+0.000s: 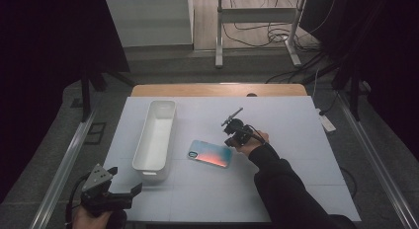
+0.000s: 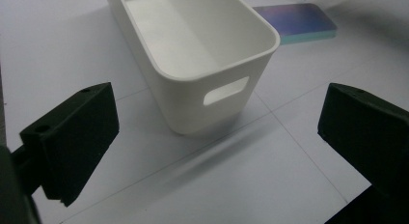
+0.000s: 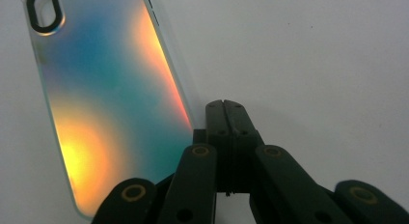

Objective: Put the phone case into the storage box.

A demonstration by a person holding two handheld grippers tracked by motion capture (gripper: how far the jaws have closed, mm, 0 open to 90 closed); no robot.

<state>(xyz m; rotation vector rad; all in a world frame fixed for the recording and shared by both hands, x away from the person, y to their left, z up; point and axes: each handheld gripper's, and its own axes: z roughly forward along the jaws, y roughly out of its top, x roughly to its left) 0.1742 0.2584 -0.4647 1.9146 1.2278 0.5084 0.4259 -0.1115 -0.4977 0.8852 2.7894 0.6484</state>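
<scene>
Phone case: a flat, iridescent blue-and-orange phone case (image 1: pixel 210 153) with a rounded camera cut-out lies flat on the white table (image 1: pixel 296 179), mid-table, just right of the bin and apart from it. In the right gripper view the phone case (image 3: pixel 111 103) shows its cut-out at the far end.
Right gripper: the right gripper (image 1: pixel 231 140) sits low at the case's right end; in its own view the right gripper (image 3: pixel 227 113) has its two black jaws pressed flat together, nothing between them, their tips just beside the case's long edge. Whether they touch that edge I cannot tell.
Bin: a long white plastic bin (image 1: pixel 156 140) with a handle slot in its near end stands upright and empty left of the case, running near to far. The left gripper view looks at the bin (image 2: pixel 202 69) from its near end, with the case beyond it.
Left gripper: the left gripper (image 1: pixel 123 189) hovers at the near left corner of the table, pointed toward the bin; its jaws stand wide apart and hold nothing.
Step in hand: likely the approach to the case, with clenched jaws set at its rim to nudge or tip it.
Next move: probably a careful push or lift at the edge, since so thin a case lying flat gives little to pinch; then a grip and a carry left toward the bin.
</scene>
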